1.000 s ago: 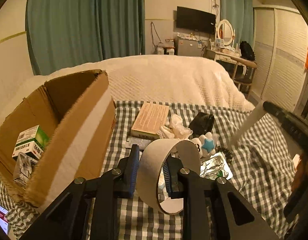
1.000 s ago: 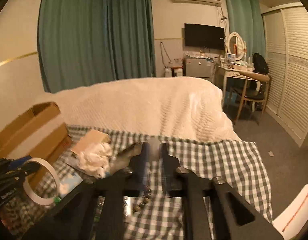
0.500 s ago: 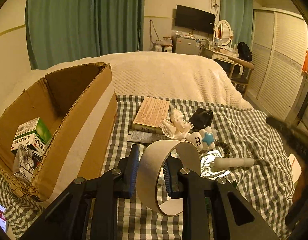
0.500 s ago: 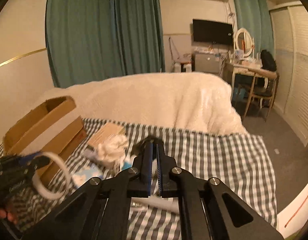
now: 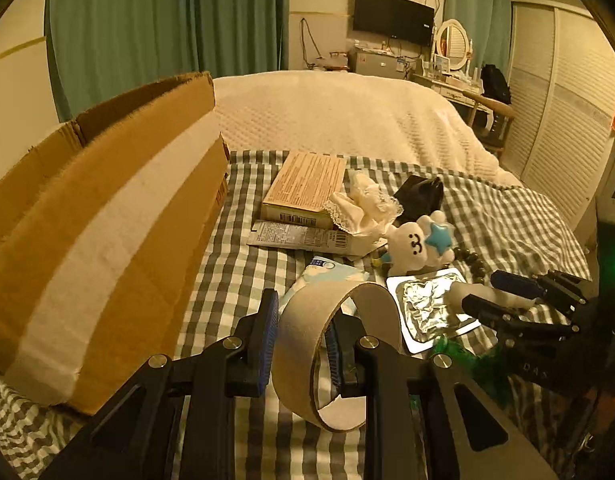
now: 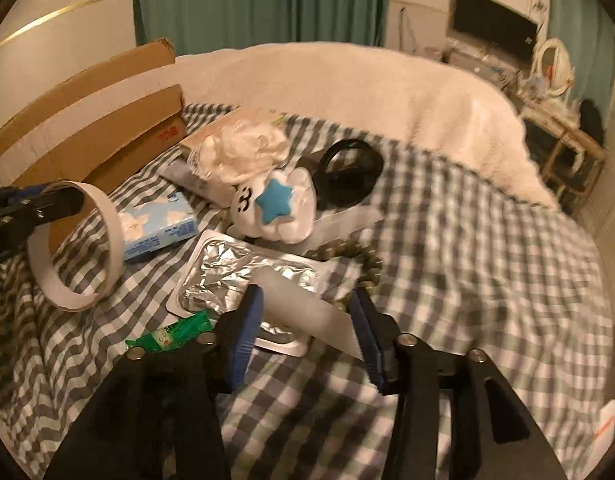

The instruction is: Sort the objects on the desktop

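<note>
My left gripper (image 5: 301, 340) is shut on the wall of a cardboard tape ring (image 5: 303, 334), held above the checked cloth beside the open cardboard box (image 5: 107, 216); the ring also shows in the right wrist view (image 6: 115, 240). My right gripper (image 6: 307, 320) is open, its jaws on either side of a white tube (image 6: 303, 304) that lies over a foil blister pack (image 6: 227, 276). The right gripper also shows in the left wrist view (image 5: 503, 292).
On the cloth lie a tan book (image 5: 307, 184), white lace cloth (image 6: 243, 152), a white plush with a blue star (image 6: 275, 204), a black pouch (image 6: 347, 176), a tissue pack (image 6: 159, 224), dark beads (image 6: 347, 252) and a green wrapper (image 6: 171, 332). A bed stands behind.
My right gripper has dropped to the cloth and opened around the white tube, which now lies on the foil pack. My left gripper has lowered slightly, still holding the ring.
</note>
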`<action>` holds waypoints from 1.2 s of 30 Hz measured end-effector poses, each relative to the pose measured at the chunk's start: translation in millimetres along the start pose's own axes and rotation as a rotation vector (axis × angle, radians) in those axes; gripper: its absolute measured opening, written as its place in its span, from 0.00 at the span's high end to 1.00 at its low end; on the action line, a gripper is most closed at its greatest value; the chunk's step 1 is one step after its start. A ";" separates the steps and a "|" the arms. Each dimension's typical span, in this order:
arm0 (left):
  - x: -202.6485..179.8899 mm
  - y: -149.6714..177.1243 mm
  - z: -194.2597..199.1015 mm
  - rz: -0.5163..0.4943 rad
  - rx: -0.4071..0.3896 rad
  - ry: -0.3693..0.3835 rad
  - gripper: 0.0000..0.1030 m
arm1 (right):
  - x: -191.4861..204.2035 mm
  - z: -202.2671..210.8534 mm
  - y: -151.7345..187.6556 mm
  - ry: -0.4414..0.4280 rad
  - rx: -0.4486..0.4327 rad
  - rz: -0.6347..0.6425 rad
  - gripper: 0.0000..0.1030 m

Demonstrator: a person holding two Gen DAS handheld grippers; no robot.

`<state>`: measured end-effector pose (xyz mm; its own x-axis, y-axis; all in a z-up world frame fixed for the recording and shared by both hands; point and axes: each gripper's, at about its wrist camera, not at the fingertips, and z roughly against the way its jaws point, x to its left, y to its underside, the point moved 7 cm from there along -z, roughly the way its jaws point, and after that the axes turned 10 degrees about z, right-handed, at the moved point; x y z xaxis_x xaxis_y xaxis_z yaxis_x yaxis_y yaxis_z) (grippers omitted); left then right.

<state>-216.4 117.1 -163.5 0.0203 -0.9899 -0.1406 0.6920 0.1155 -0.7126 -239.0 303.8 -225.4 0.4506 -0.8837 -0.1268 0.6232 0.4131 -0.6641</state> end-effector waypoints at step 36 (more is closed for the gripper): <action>9.1 27.8 5.6 -0.067 0.031 0.003 0.18 | -1.8 67.8 5.9 0.095 0.027 -0.274 0.86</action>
<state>-192.9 110.9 -180.7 -0.0294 -0.9950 -0.0955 0.7138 0.0460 -0.6989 -192.9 322.7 -179.1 0.2020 -0.9793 -0.0151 0.7307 0.1610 -0.6634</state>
